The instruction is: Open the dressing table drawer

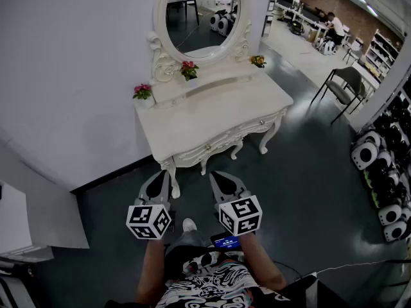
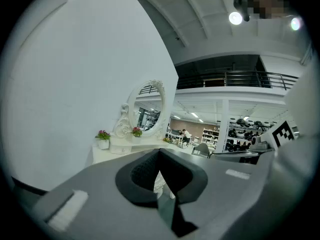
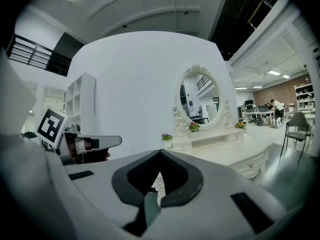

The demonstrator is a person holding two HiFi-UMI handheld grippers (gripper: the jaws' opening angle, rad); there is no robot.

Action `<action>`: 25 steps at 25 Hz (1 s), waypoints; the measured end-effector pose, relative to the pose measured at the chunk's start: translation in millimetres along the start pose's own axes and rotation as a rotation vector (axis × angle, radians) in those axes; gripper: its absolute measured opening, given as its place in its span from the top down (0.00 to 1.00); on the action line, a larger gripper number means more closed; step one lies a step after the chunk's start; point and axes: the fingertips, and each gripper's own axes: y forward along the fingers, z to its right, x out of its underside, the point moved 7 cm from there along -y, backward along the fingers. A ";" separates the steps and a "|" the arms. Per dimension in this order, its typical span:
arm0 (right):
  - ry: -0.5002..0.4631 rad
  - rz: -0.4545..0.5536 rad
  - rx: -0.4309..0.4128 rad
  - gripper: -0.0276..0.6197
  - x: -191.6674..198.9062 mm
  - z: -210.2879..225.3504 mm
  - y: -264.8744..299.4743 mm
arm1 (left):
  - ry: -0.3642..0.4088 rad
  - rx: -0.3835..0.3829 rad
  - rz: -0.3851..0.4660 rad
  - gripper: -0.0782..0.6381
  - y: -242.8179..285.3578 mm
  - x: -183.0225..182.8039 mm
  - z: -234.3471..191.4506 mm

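Observation:
The white dressing table (image 1: 205, 117) stands against the wall ahead, under an oval mirror (image 1: 200, 15). Its front drawers (image 1: 221, 141) are closed, with small knobs (image 1: 207, 147). Both grippers hang side by side in the air, short of the table's front edge and touching nothing. My left gripper (image 1: 165, 174) is shut and holds nothing; in the left gripper view its jaws meet at the left gripper's tip (image 2: 159, 152). My right gripper (image 1: 216, 176) is shut and empty too, and the right gripper's tip (image 3: 160, 153) points toward the table (image 3: 235, 151) and a drawer knob (image 3: 260, 159).
Three small flower pots (image 1: 142, 92) stand on the table's back shelf. A grey chair (image 1: 345, 83) is on the floor at right, with a row of white machines (image 1: 379, 172) beyond it. A white cabinet (image 1: 16, 223) stands at the left. The floor is dark.

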 end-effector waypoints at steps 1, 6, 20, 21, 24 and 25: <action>0.001 -0.001 0.000 0.96 0.1 -0.6 -0.3 | -0.001 0.000 0.000 0.89 -0.6 -0.3 -0.1; -0.001 -0.001 0.004 0.96 -0.9 -0.7 -2.3 | 0.004 0.001 0.001 0.89 -1.6 -1.9 1.0; 0.089 -0.058 -0.018 0.95 18.6 31.0 42.2 | 0.000 -0.049 -0.032 0.89 39.7 16.1 -26.4; 0.077 -0.068 -0.004 0.95 20.1 37.1 52.0 | 0.004 -0.064 -0.035 0.89 49.1 17.9 -33.8; 0.075 -0.089 0.017 0.95 23.4 59.6 88.5 | 0.005 -0.086 -0.056 0.89 87.3 23.8 -59.8; 0.083 -0.096 0.021 0.95 24.5 68.7 103.2 | -0.002 -0.087 -0.063 0.89 103.1 25.7 -69.3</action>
